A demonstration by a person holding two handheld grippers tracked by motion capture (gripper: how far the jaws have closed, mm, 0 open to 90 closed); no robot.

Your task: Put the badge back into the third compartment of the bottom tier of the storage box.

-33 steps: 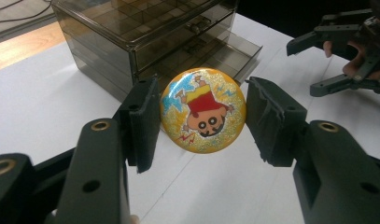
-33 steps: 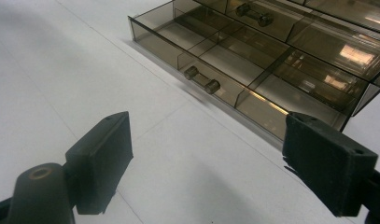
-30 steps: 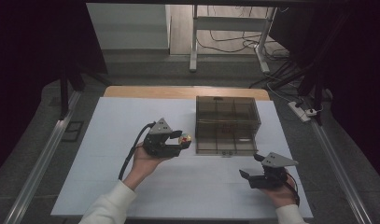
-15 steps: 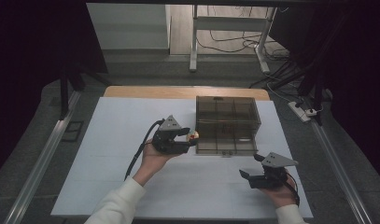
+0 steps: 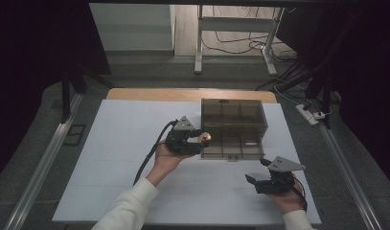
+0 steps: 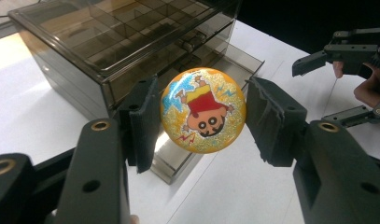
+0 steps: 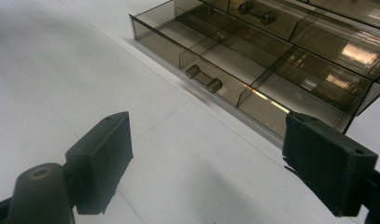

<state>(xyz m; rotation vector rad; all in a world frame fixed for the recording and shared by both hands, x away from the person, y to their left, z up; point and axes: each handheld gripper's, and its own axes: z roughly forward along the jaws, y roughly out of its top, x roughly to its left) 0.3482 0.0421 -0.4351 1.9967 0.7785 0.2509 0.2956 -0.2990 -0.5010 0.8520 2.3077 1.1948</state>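
Two claws are at work over the white tabletop [image 5: 111,158], one in each hand. We see the left claw [image 6: 201,116] clamped on a glittery orange ball [image 6: 204,110] printed with a cartoon figure in a red shirt; both pads touch the ball's sides. In the high view that ball [image 5: 204,138] hangs just beside the left front corner of a smoky transparent drawer box [image 5: 233,117], above the tabletop and outside the box. The box's lowest drawer [image 7: 234,65] is pulled out, and we can make out its dividers and a small dumbbell-shaped handle [image 7: 204,78] on its front wall. The right claw [image 5: 254,181] sits lower right of the box, near the tabletop's front edge, its jaws spread wide with nothing between them. From the right gripper view those jaws point toward the open drawer, well apart from it.
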